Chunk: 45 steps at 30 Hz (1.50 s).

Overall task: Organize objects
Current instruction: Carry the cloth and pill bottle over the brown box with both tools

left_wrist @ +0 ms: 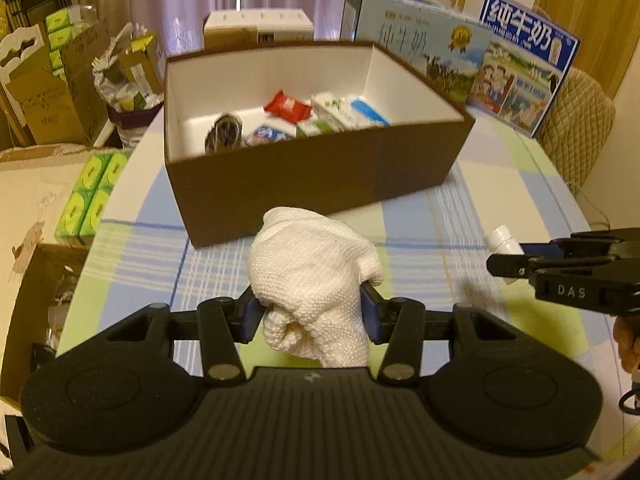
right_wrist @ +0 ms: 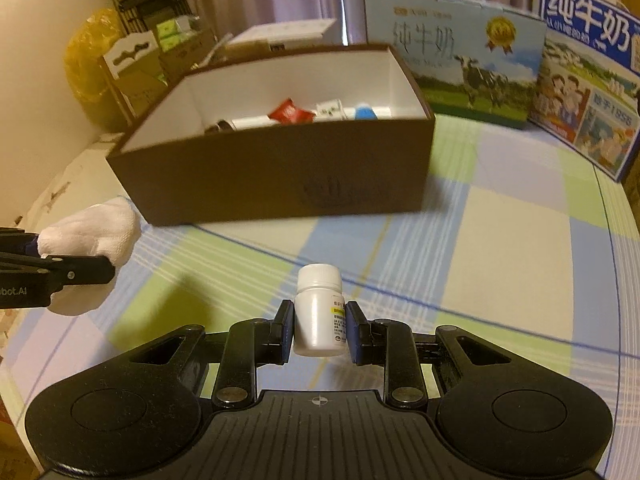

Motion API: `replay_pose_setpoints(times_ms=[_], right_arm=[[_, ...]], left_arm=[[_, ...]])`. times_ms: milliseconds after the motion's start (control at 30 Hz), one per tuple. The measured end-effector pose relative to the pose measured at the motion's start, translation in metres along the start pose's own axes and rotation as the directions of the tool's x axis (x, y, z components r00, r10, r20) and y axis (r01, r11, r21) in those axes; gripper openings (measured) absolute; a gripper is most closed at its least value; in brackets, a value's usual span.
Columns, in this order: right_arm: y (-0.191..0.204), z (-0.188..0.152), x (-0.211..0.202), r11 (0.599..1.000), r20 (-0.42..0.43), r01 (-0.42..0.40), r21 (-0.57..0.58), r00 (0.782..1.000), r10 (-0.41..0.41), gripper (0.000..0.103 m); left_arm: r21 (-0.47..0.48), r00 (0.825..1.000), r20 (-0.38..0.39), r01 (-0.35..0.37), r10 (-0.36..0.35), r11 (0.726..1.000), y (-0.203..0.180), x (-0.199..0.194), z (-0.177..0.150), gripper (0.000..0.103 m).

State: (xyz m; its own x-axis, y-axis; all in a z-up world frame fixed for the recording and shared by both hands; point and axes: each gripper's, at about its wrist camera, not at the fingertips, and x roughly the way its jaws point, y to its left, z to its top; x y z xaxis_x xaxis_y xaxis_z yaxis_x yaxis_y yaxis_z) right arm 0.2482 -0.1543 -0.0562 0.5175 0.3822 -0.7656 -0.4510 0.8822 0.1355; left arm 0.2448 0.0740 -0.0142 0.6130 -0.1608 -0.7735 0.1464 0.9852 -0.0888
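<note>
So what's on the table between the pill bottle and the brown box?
Nothing: bare checked tablecloth between bottle and box, seen from the right wrist.

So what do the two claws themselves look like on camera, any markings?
Both are black plastic with linkage arms, silver pivot pins and blue pads. The left claw carries white lettering ending "bot.AI" on its side; the right claw reads "DAS". Each body is ribbed, with two round discs.

A home dining room: checked tablecloth [right_wrist: 500,240], curtains [left_wrist: 192,0], milk cartons [right_wrist: 452,48].
</note>
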Motion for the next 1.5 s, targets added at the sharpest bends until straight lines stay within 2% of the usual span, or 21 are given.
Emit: replay_pose_setpoints(times_ms=[267, 633, 1033, 1500], right_arm=[[0.008, 0.037, -0.004, 0.999, 0.066, -0.039, -0.022, 0.997, 0.040, 0.024], [0.025, 0.097, 0.008, 0.994, 0.143, -0.104, -0.045, 0.984, 0.109, 0.024], [0.034, 0.148, 0.054, 0.991, 0.144, -0.116, -0.074, 0.982, 0.126, 0.024], [0.027, 0.190, 0.115, 0.991, 0.100, -0.104, -0.084, 0.989, 0.112, 0.024]], left_arm=[[-0.002, 0.997, 0.081, -0.011, 0.011, 1.000, 0.006, -0.012, 0.032, 0.045], [0.009, 0.989, 0.146, -0.037, 0.036, 0.999, 0.016, -0.003, 0.081, 0.045], [0.000, 0.992, 0.107, -0.065, 0.065, 0.998, 0.029, 0.047, 0.135, 0.045], [-0.023, 0.992, 0.055, -0.116, 0.117, 0.993, 0.061, 0.109, 0.177, 0.045]])
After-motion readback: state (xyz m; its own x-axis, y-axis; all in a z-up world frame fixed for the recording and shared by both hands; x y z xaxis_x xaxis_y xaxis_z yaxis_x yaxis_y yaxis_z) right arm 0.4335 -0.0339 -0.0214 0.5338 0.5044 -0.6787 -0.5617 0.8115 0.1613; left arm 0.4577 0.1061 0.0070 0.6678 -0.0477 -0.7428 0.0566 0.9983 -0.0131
